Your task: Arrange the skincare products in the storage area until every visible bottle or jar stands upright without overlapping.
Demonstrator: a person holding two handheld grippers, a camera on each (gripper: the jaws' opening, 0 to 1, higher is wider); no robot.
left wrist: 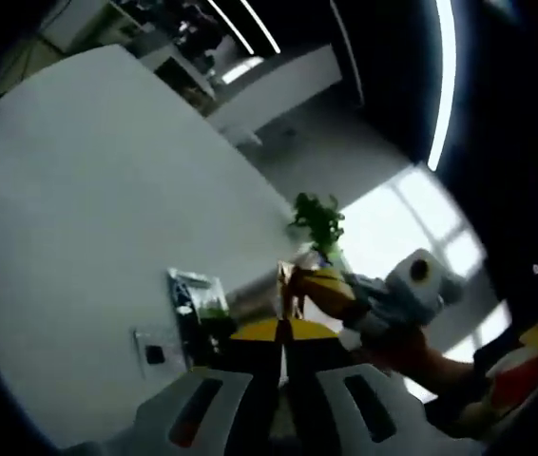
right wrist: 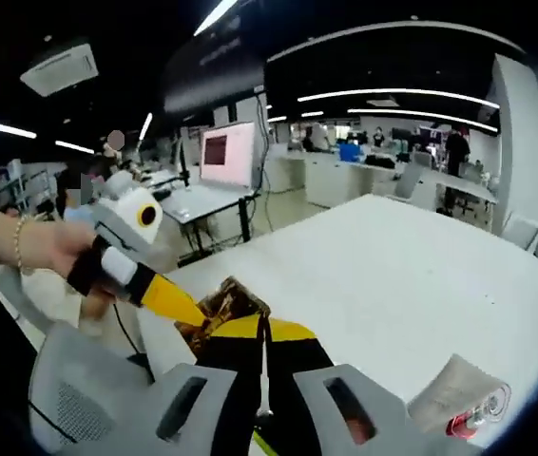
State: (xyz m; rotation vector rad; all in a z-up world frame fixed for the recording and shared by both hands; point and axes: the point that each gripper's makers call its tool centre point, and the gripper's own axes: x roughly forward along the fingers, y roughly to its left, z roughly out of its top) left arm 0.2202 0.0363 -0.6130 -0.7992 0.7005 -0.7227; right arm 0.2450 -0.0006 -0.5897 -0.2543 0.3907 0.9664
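Note:
A glossy brown packet (right wrist: 229, 302) hangs in the air above the white table (right wrist: 393, 275), between the two grippers. My right gripper (right wrist: 262, 334) has its yellow-and-black jaws closed, and the packet's edge sits at their tips. My left gripper (right wrist: 185, 306), held by a hand, reaches the packet from the left. In the left gripper view the same packet (left wrist: 288, 283) sits just beyond my left gripper (left wrist: 283, 334), whose jaws are closed. The right gripper (left wrist: 324, 285) meets the packet from the right. A silver tube with a red cap (right wrist: 461, 391) lies flat on the table.
A clear box with green contents (left wrist: 198, 306) and a small white card (left wrist: 155, 353) rest on the white table (left wrist: 88, 209). A green plant (left wrist: 317, 218) stands behind. Desks, a monitor (right wrist: 229, 152) and several people fill the far room.

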